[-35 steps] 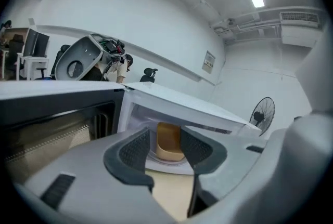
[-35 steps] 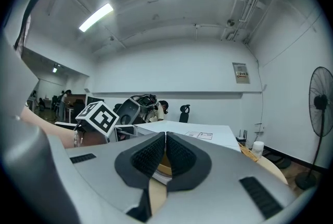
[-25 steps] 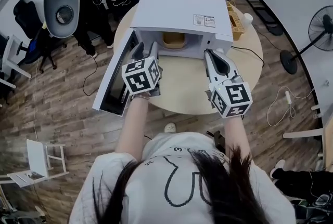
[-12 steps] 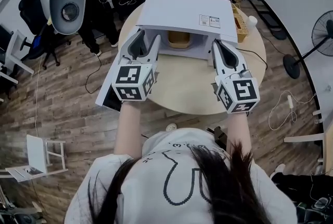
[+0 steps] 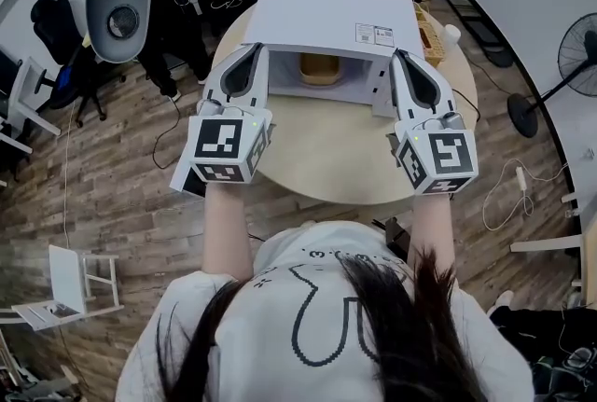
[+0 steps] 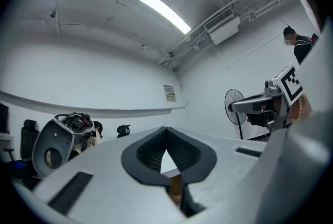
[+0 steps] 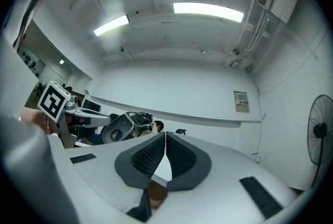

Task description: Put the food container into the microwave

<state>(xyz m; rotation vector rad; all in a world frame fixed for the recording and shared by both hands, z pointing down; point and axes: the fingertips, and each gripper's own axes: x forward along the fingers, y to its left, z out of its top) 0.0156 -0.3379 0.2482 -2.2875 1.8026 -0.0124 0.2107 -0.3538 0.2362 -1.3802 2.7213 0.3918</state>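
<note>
A tan food container sits inside the open white microwave on the round table. Both grippers are held up in front of the microwave, one at each side of its opening. My left gripper is shut and holds nothing; in the left gripper view its tips meet and point at the far wall. My right gripper is shut too and empty, its tips touching and aimed up at the wall and ceiling.
The microwave door swings out to the left, mostly hidden behind my left gripper. A wicker basket and a white cup stand right of the microwave. A fan, chairs and a white machine ring the table.
Both grippers have risen from near the tabletop toward the head camera and spread slightly apart. The container stays inside the microwave.
</note>
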